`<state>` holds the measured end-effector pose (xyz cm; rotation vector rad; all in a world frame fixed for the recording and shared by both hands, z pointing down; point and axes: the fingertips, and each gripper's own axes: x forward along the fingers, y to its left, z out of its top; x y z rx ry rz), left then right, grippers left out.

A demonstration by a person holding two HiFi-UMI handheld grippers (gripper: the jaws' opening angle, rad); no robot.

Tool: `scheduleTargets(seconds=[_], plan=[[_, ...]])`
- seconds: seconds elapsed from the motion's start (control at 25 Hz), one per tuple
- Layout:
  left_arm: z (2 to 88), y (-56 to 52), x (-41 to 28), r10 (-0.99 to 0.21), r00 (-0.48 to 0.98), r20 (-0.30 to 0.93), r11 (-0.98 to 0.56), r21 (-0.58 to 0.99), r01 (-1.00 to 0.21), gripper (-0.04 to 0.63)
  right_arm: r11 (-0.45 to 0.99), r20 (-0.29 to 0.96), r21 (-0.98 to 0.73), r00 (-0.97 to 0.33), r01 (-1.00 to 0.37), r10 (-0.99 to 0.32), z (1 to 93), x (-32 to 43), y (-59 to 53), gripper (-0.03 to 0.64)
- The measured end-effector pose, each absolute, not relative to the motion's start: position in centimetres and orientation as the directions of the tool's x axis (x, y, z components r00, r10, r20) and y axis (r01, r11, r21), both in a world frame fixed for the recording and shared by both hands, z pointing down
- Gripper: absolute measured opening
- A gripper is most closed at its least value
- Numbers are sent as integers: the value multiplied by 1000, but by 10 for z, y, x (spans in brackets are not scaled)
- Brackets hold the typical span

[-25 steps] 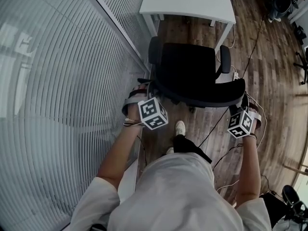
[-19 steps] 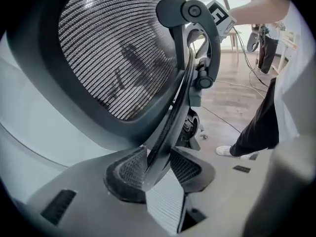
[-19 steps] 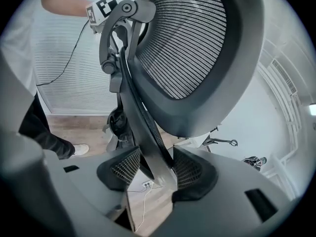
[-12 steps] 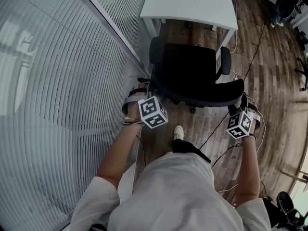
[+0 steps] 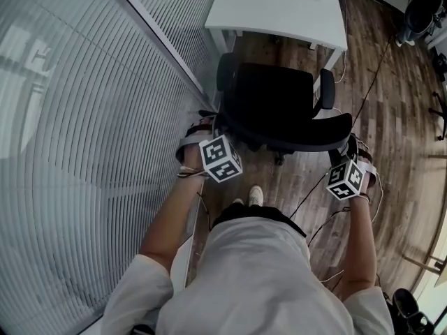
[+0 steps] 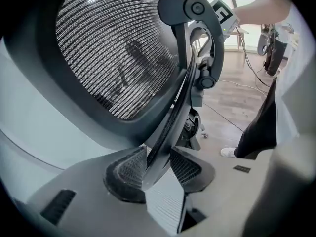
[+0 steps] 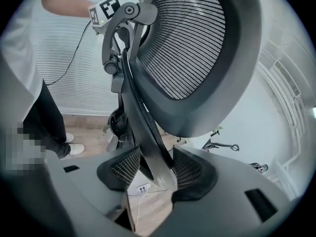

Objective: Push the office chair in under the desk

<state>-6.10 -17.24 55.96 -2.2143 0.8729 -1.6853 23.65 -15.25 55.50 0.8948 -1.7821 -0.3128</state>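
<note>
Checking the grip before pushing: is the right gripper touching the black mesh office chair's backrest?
Touching. In the right gripper view, the fingers of the right gripper press both sides of the backrest edge of the black mesh office chair.

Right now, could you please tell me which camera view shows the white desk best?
The head view: it shows the white desk from above, with the office chair in front of it. Both gripper views are filled by the chair's mesh backrest, and I can't make out the desk in them.
</note>
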Motion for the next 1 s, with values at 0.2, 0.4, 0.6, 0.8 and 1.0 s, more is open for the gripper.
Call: scheduleTargets(seconds=[0.2, 0.4, 0.6, 0.8, 1.0], plan=[[558, -179, -61, -579, 166, 798, -796, -511, -324, 164, 684, 700, 598, -145, -417, -700, 553, 237, -161, 221], [560, -181, -62, -573, 165, 803, -801, -506, -319, 164, 681, 697, 601, -144, -417, -703, 553, 237, -165, 221], [557, -193, -60, -577, 174, 798, -799, -507, -324, 164, 684, 696, 601, -149, -413, -702, 553, 237, -176, 221], [555, -210, -60, -579, 180, 795, -798, -508, -325, 164, 685, 697, 597, -152, -417, -701, 550, 237, -193, 221], [558, -225, -57, -578, 182, 795, -799, -507, -324, 164, 685, 698, 595, -151, -420, -700, 553, 241, -209, 221]])
